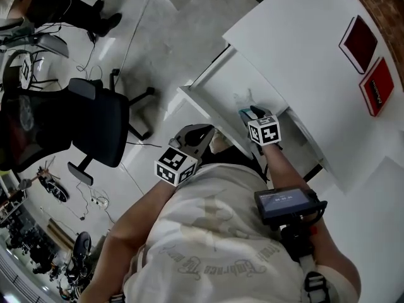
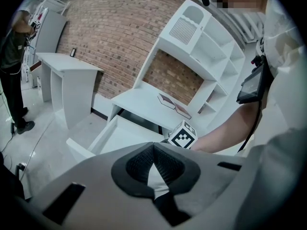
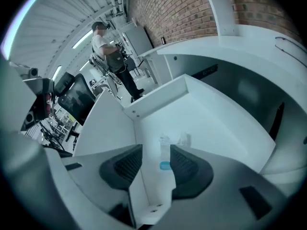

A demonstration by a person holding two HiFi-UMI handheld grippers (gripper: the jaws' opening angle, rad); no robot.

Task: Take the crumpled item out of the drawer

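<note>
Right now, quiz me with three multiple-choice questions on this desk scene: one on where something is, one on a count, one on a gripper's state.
1. Where does the crumpled item lie?
A on the desk top
B in the open drawer
C on the floor

2. How many red books lie on the desk top?
A one
B two
C four

3. How do the right gripper jaws stand?
A apart, gripping nothing
B clamped on a book
C shut tight

Answers:
1 B: the item rests on the drawer's white bottom.
2 B: the head view shows two side by side.
3 A: its own view shows a gap between the pads, with the item beyond them.
</note>
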